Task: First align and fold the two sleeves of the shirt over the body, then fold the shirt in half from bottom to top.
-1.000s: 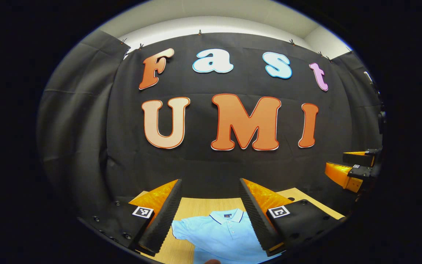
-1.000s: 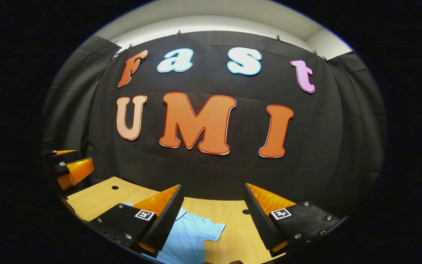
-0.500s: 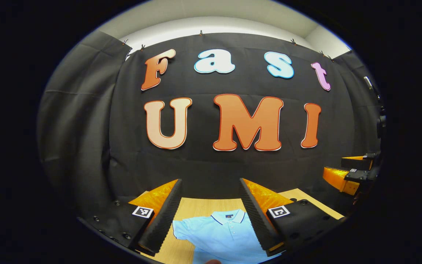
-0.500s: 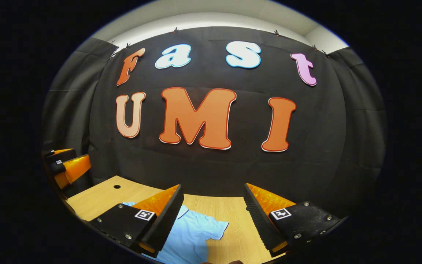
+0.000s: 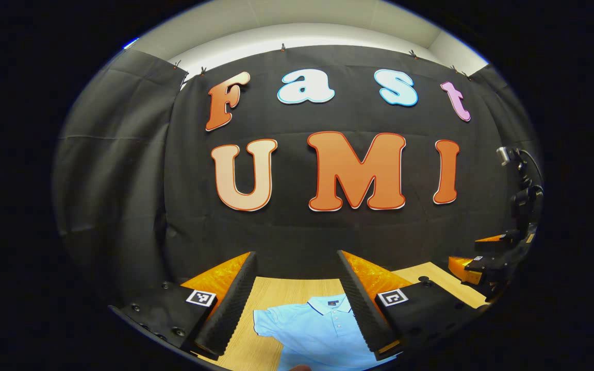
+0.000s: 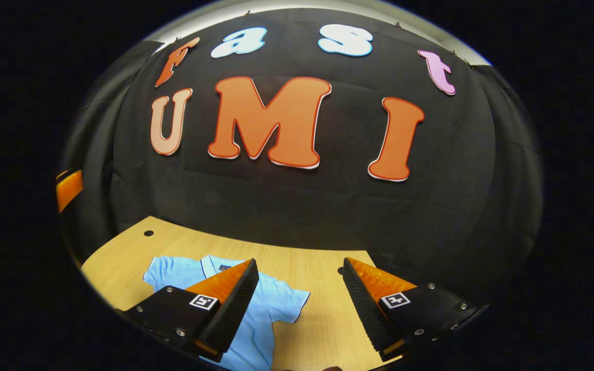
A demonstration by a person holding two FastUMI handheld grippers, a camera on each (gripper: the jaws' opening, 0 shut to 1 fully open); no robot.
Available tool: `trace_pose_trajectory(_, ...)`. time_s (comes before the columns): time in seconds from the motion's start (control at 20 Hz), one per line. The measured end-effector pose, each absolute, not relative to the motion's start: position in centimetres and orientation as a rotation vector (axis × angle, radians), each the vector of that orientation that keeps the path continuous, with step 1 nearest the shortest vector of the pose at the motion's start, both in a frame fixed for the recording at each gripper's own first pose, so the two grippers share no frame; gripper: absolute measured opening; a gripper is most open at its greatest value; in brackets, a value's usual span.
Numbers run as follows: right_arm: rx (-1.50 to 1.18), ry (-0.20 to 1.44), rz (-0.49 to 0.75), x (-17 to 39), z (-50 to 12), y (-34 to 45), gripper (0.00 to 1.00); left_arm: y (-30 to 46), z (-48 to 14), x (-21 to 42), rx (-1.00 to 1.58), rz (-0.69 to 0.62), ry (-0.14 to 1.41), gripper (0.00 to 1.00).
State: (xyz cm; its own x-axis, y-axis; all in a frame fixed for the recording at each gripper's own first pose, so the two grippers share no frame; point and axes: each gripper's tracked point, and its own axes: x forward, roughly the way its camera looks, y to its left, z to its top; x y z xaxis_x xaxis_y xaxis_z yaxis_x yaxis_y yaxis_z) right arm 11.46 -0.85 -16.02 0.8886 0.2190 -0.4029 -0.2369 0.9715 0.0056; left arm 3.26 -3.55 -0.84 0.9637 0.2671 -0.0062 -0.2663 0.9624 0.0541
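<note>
Above the table (image 6: 323,319), both grippers are held level, jaws apart, nothing gripped: left gripper (image 5: 297,304) over the shirt (image 5: 312,330) collar, right gripper (image 6: 299,304) over its sleeve.

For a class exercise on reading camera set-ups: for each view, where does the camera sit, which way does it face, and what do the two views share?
Left gripper view: rides on the left hand-held gripper, above the table, facing the booth wall; its two open fingers frame the collar of the light blue shirt; the right hand-held gripper shows far right.
Right gripper view: rides on the right hand-held gripper, tilted down toward the table; open fingers, one over the shirt's body beside a spread sleeve.
Shared: shirt, table, wall.
</note>
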Motion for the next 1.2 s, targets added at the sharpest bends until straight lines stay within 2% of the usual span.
trace_pose_trajectory(0.7,-0.129,0.856,0.315,15.8,-31.3,1.6,0.98,0.2,-5.8,-0.5,0.062,0.517,0.178,0.99)
trace_pose_trajectory(1.2,-0.119,1.138,0.299,16.8,-39.6,2.0,0.88,1.4,-6.8,-3.1,0.049,0.622,0.217,1.0)
